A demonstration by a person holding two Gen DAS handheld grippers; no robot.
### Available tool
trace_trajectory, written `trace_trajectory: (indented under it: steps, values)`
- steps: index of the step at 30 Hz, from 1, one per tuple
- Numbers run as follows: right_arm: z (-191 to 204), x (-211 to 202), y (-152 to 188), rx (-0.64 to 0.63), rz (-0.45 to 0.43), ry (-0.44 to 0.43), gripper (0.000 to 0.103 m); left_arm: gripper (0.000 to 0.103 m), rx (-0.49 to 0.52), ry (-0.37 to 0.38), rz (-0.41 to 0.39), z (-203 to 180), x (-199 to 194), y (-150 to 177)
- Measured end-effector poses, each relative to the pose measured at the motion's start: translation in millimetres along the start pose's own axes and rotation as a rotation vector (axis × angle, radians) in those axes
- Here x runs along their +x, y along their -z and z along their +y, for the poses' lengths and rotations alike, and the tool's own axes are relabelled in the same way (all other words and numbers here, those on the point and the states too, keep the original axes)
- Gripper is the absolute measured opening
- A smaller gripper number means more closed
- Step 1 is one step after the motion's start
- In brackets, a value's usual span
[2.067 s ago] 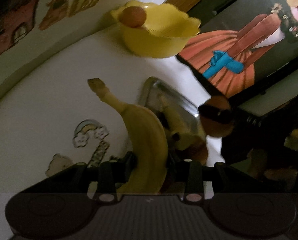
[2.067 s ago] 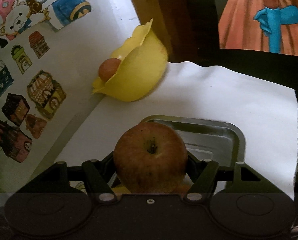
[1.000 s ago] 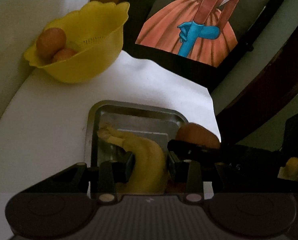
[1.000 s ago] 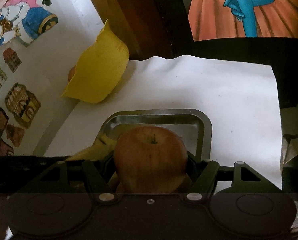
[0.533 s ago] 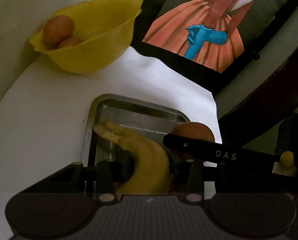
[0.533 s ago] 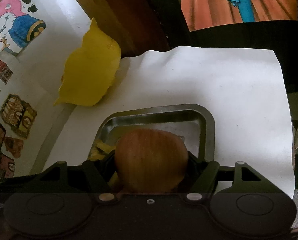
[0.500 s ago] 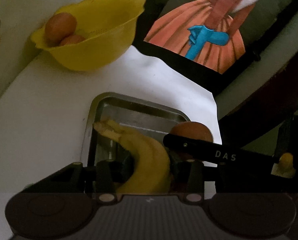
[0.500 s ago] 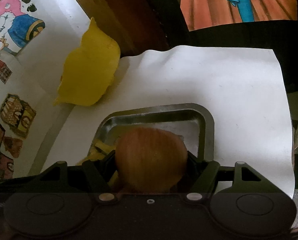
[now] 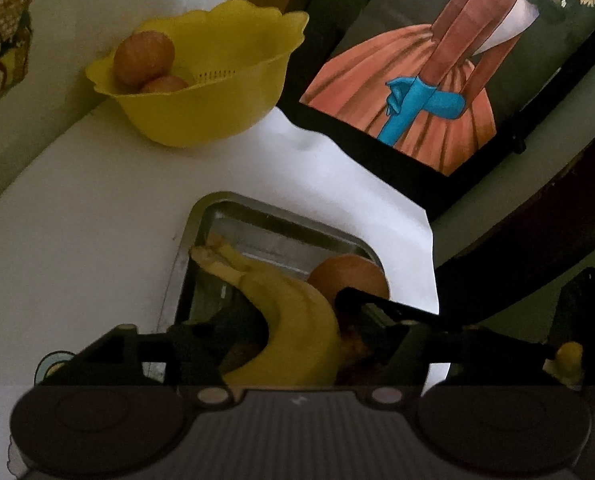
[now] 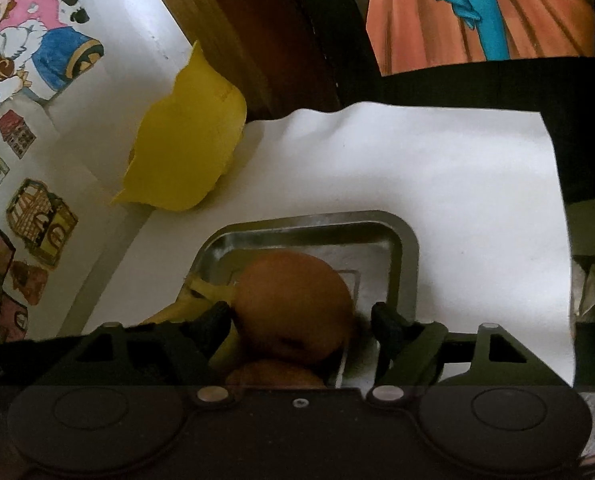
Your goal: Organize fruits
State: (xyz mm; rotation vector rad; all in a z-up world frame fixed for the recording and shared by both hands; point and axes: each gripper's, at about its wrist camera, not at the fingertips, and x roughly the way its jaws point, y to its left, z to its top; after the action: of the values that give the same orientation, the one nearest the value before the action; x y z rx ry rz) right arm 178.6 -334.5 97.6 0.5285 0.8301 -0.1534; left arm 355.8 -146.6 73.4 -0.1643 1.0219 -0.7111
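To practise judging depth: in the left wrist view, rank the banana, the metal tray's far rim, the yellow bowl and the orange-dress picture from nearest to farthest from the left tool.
1. Banana: between the left tool's fingers.
2. Metal tray's far rim: just ahead, centre.
3. Yellow bowl: far left. The orange-dress picture, far right, is too close to call against it.

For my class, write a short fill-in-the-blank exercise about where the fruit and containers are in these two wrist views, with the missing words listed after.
1. The banana lies in the metal ____, between the fingers of the left claw.
2. The round fruit between the fingers of the right claw is an ____.
3. The plastic bowl at the back is coloured ____.
4. The bowl holds ____ round fruits.

Missing words: tray; apple; yellow; two
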Motion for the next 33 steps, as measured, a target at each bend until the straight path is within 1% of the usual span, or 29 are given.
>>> trace_trajectory:
  steps: [1,4,10,12,13,18,20,23,24,26,29,33]
  values:
    - [-0.6,-2.1,1.0,-0.001,-0.002,0.000,0.080,0.078,0.002,0.000,-0.013,-0.9,-2.1,1.2]
    - [-3.2,-9.9,5.0,-0.003,-0.014,0.002,0.082,0.083,0.012,0.002,-0.066,-4.5,-10.6,7.3]
    - [-8.6,-25.3,12.9,-0.012,-0.030,0.003,0.083,0.089,0.023,-0.006,-0.147,-12.0,-24.8,19.1]
    - [-10.0,-30.8,17.0,-0.019,-0.045,0.001,0.088,0.090,0.018,-0.011,-0.179,-14.1,-29.6,23.8]
    - [-10.8,-33.3,19.5,-0.023,-0.055,0.001,0.088,0.091,0.015,-0.016,-0.203,-14.5,-32.3,27.1]
    - [-9.7,-48.3,36.2,-0.087,-0.136,-0.021,0.092,0.099,0.019,-0.051,-0.353,-16.4,-48.3,50.9]
    - [-8.6,-54.5,43.1,-0.136,-0.176,-0.038,0.093,0.100,0.026,-0.062,-0.417,-17.5,-52.5,61.4]
    - [-8.0,-62.8,53.0,-0.181,-0.241,-0.050,0.093,0.102,0.025,-0.087,-0.484,-20.6,-57.4,76.1]
    - [-8.9,-65.5,56.5,-0.190,-0.264,-0.063,0.097,0.102,0.032,-0.089,-0.507,-21.5,-59.0,81.6]
    - [-10.5,-71.1,63.9,-0.197,-0.306,-0.068,0.102,0.102,0.046,-0.104,-0.543,-23.0,-62.0,91.2]
    - [-11.8,-78.7,76.7,-0.216,-0.358,-0.090,0.102,0.102,0.057,-0.129,-0.575,-24.8,-68.2,104.2]
    - [-13.4,-93.8,94.0,-0.245,-0.430,-0.122,0.102,0.102,0.057,-0.176,-0.568,-25.6,-78.8,122.1]
